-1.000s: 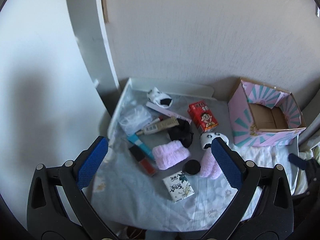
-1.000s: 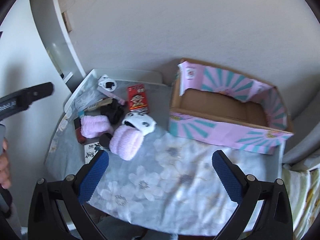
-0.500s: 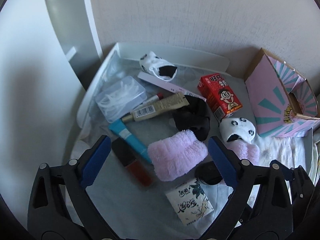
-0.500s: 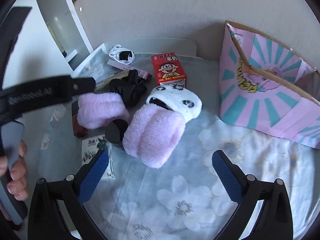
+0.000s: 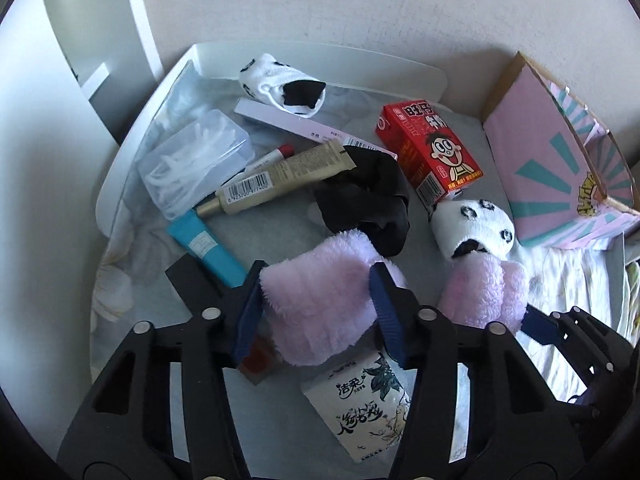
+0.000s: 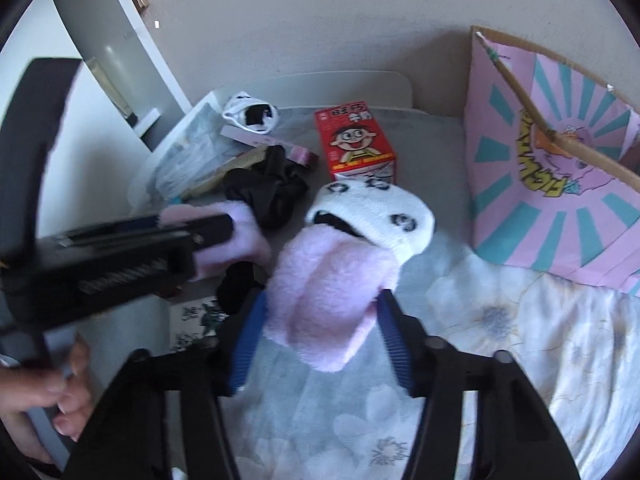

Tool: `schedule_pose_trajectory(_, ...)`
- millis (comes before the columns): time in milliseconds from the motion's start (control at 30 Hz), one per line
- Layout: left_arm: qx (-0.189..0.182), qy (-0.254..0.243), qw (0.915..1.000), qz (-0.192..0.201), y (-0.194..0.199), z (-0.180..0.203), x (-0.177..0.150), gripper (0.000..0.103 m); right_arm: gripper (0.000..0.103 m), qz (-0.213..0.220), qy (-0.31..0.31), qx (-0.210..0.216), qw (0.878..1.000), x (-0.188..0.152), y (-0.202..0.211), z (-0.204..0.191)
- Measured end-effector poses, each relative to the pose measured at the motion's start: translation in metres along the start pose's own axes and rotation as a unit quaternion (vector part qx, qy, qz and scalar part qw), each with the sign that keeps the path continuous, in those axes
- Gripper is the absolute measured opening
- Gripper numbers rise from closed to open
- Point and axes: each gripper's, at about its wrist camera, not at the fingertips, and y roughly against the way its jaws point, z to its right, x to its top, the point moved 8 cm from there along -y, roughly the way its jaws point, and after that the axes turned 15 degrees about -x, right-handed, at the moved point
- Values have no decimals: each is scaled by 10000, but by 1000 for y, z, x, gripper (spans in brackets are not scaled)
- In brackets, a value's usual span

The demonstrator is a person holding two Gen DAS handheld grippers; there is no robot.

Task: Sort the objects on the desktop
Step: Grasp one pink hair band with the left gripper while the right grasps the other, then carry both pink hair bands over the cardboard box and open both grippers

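My left gripper [image 5: 318, 280] is closing, and its blue pads press both sides of a pink fluffy sock [image 5: 316, 320] lying on the flowered cloth. My right gripper [image 6: 323, 300] is closing too, pads squeezing a second pink fluffy sock [image 6: 320, 260]. That second sock's far end is tucked into a white panda sock [image 6: 372, 212]. In the left wrist view it lies right of the first one [image 5: 484, 292]. The pink and teal cardboard box [image 6: 540, 184] stands at the right.
Behind the socks lie a black cloth [image 5: 364, 200], a red milk carton [image 5: 428, 152], a beige tube [image 5: 280, 176], a blue tube [image 5: 204, 246], a clear plastic case [image 5: 192, 164] and another panda sock [image 5: 280, 84]. A tissue pack [image 5: 360, 404] lies under my left gripper. A hand [image 6: 48, 400] holds it.
Both grippers have come down onto the table and their jaws have narrowed from wide open onto a pink fluffy sock each.
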Motion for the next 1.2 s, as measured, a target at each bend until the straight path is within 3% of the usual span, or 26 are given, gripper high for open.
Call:
schedule_pose_trajectory(100,-10,-59,10000,72,6,0,3,24,29,5,194,38,9998,1,4,-7)
schedule_pose_trajectory(300,-125,-75,9997,195,22,1,10,20,17,66,269,84,9996,3,11,-10)
schedule_pose_trajectory(800,-226,-532,9979,290,92,25,28,20,16,71,217,-207,9995,30,66,10)
schedule_pose_trajectory(1000,-413,-690,9965,209,121,42,37,20,16,245,84,-218,9994,50,110,28)
schedule_pose_trajectory(1033,-556,-974,9936,166,126,48,39,20,16,281,94,-244,9993,53,116,32)
schedule_pose_trajectory(1200,-780,-1208,9889,369,152,73,54,20,16,444,28,-334,9985,65,142,57)
